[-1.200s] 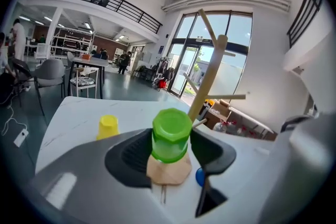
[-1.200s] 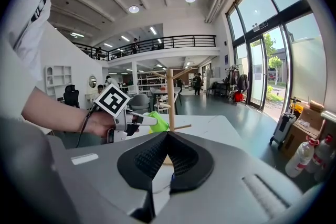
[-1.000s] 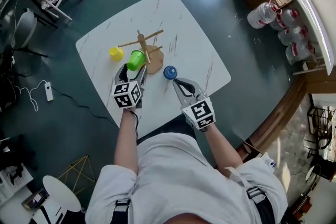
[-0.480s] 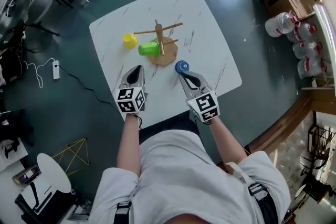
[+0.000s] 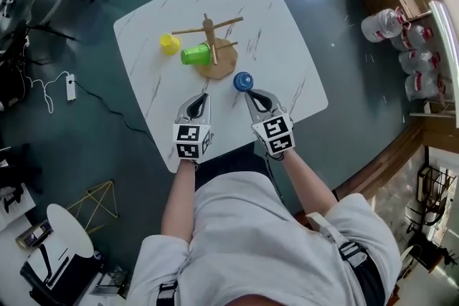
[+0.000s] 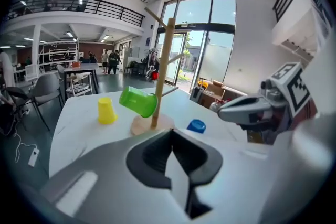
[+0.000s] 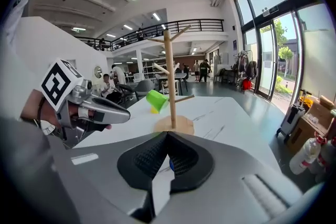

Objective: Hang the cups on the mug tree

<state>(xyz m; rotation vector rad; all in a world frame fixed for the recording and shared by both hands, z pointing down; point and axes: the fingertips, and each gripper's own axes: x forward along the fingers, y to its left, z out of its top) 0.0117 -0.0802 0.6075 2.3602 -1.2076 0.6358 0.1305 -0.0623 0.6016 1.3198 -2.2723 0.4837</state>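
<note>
Head view: above the person, facing steeply down; the table (image 5: 280, 32) lies in the upper centre of the frame, well off. Left gripper view: low over the table, facing the tree (image 6: 163, 71), near, centre frame. Right gripper view: likewise low, tree centred. All three share the tree and the green cup (image 6: 137, 102).

left gripper (image 5: 199, 102) closed, empty; right gripper (image 5: 256, 98) closed, empty; both forward.
</note>
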